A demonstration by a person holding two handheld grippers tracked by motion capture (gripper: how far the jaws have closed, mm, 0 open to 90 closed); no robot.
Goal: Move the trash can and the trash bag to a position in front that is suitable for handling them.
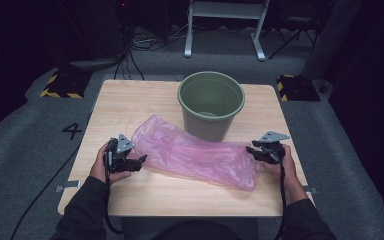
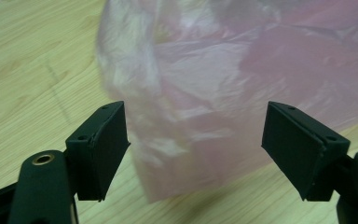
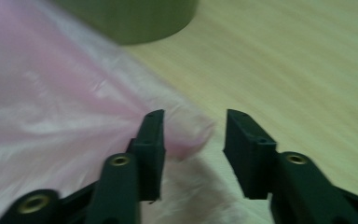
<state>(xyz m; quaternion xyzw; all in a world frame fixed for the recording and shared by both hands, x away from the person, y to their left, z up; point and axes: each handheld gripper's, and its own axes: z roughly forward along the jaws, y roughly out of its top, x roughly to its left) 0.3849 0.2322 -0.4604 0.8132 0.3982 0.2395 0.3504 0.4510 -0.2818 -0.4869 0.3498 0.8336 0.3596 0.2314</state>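
Note:
A crumpled pink plastic bag (image 1: pixel 195 157) lies flat across the middle of the wooden table (image 1: pixel 130 100), in front of a green bin (image 1: pixel 211 102). My left gripper (image 1: pixel 141 161) sits at the bag's left end, open. In the left gripper view its gripper (image 2: pixel 196 135) has wide jaws, and the bag (image 2: pixel 223 93) lies between and beyond them without touching the pads. My right gripper (image 1: pixel 252 151) is at the bag's right end. In the right gripper view its gripper (image 3: pixel 193 130) has jaws apart, with a wisp of the bag (image 3: pixel 51 102) at the gap and the bin (image 3: pixel 130 18) ahead.
The bin stands upright at the table's far middle. Bare wood shows left of the bag and along the near edge. Yellow-and-black striped blocks (image 1: pixel 62 85) and a white frame (image 1: pixel 225 20) stand on the grey floor beyond the table.

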